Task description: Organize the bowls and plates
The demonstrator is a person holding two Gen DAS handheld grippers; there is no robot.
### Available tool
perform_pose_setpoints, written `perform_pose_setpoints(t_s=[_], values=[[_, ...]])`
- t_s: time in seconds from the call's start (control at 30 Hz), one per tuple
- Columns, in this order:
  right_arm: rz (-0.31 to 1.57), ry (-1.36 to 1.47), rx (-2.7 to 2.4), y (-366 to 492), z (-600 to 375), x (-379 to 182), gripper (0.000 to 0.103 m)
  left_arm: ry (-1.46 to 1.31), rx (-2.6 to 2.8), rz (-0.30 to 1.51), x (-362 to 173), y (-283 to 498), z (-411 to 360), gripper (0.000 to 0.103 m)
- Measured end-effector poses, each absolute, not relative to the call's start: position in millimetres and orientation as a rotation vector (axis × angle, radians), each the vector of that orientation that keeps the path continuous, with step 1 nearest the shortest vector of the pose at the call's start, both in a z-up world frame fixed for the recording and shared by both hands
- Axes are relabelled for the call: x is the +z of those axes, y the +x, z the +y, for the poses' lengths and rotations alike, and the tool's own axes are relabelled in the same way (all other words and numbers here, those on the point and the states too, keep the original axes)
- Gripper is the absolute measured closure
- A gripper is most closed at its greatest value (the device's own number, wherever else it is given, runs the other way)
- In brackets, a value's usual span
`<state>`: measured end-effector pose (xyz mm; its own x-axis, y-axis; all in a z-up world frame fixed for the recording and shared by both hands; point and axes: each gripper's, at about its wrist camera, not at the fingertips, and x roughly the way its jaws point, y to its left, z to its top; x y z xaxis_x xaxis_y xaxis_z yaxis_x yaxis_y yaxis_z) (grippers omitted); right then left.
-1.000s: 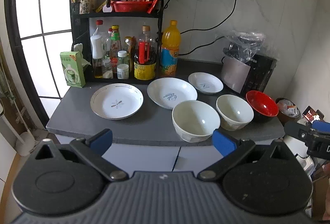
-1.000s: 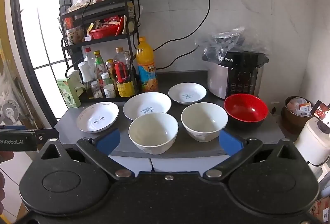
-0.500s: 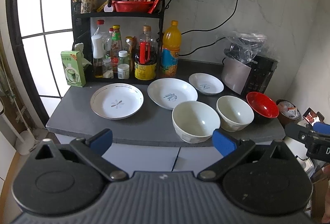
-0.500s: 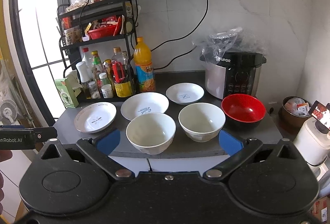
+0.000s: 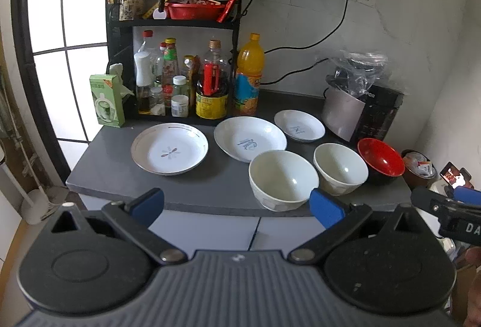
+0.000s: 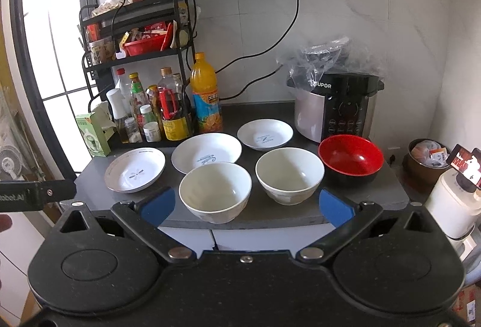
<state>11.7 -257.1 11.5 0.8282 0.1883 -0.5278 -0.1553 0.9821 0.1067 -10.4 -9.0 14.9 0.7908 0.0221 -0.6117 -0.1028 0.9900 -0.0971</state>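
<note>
On the dark counter (image 5: 114, 167) lie three white plates: a gold-rimmed plate (image 5: 170, 148) at left, a large plate (image 5: 249, 142) in the middle, a small plate (image 5: 299, 125) behind. In front stand two white bowls (image 5: 282, 178) (image 5: 339, 172) and a red bowl (image 5: 380, 160). In the right wrist view the same plates (image 6: 135, 169) (image 6: 206, 152) (image 6: 264, 134) and bowls (image 6: 215, 191) (image 6: 290, 175) (image 6: 350, 155) show. My left gripper (image 5: 237, 205) and right gripper (image 6: 245, 205) are both open and empty, held in front of the counter edge.
A rack with sauce bottles (image 5: 180, 86), an orange juice bottle (image 5: 248, 75) and a green box (image 5: 106, 100) stand at the back left. A rice cooker (image 6: 336, 104) stands at the back right. A white appliance (image 6: 451, 206) is beside the counter's right end.
Both grippers have drifted slightly closer to the counter; the dishes have not moved and both jaws stay open.
</note>
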Motion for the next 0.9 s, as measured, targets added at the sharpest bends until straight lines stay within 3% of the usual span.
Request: perform_pose_setpoints(t_s=[0.9], values=[[0.547, 0.056, 0.167, 3.4, -259.5, 15.1, 0.0, -0.116, 0.092, 0.637, 15.7, -21.2, -11.7, 0.001]])
